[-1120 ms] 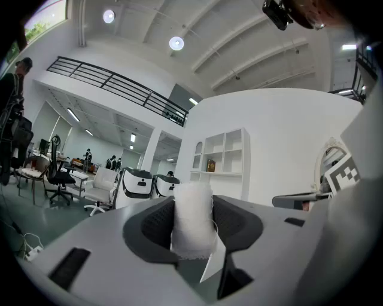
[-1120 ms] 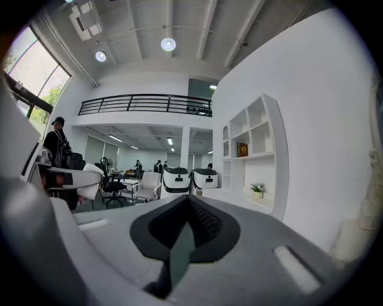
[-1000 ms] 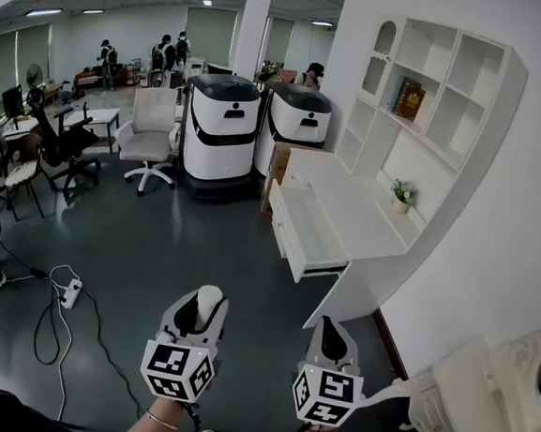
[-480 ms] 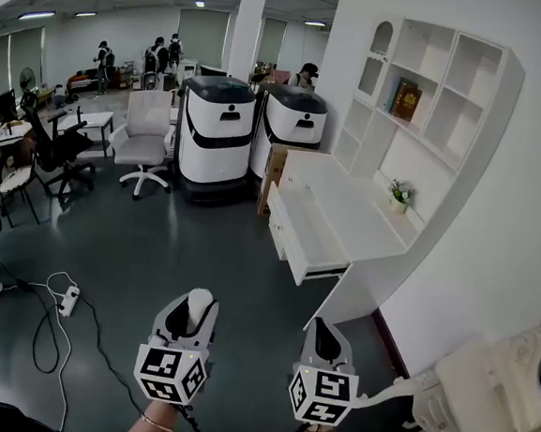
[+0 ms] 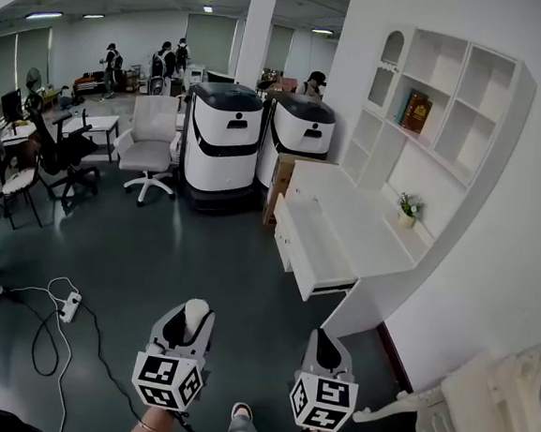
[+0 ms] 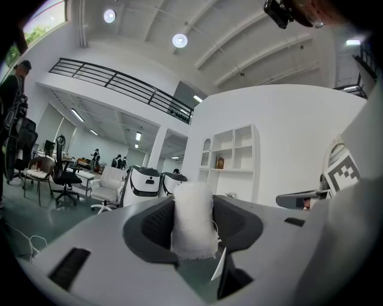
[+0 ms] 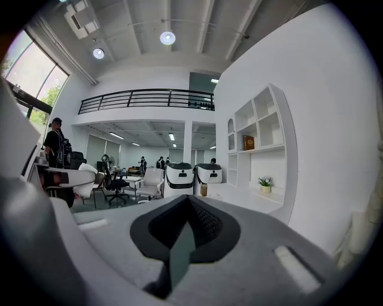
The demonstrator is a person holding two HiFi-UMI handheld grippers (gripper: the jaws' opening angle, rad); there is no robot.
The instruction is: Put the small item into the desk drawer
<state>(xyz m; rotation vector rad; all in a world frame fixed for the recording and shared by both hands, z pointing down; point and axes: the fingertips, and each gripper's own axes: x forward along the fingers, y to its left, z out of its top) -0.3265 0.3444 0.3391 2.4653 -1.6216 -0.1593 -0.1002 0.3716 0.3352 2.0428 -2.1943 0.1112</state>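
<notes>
A white desk (image 5: pixel 363 230) stands against the right wall ahead, its drawer (image 5: pixel 312 254) pulled open toward the room. The small item (image 5: pixel 196 310), a soft white roll, stands upright between the pads of my left gripper (image 5: pixel 189 324), which is shut on it; in the left gripper view the white roll (image 6: pixel 192 222) fills the gap of the left gripper (image 6: pixel 192 206). My right gripper (image 5: pixel 326 345) is beside it, shut with nothing in it. In the right gripper view the right gripper (image 7: pixel 188 202) points toward the desk (image 7: pixel 239 197). Both grippers are well short of the drawer.
Two white-and-black machines (image 5: pixel 223 138) stand past the desk's far end, with a white office chair (image 5: pixel 150 136) to their left. A power strip and cable (image 5: pixel 68 304) lie on the dark floor at left. An ornate white piece of furniture (image 5: pixel 485 403) is at lower right. Shelves (image 5: pixel 422 101) hang above the desk.
The view has drifted slightly; the desk and drawer sit a little further right and lower. Both grippers keep their pose, the left still gripping the white roll. A shoe now shows at the bottom edge.
</notes>
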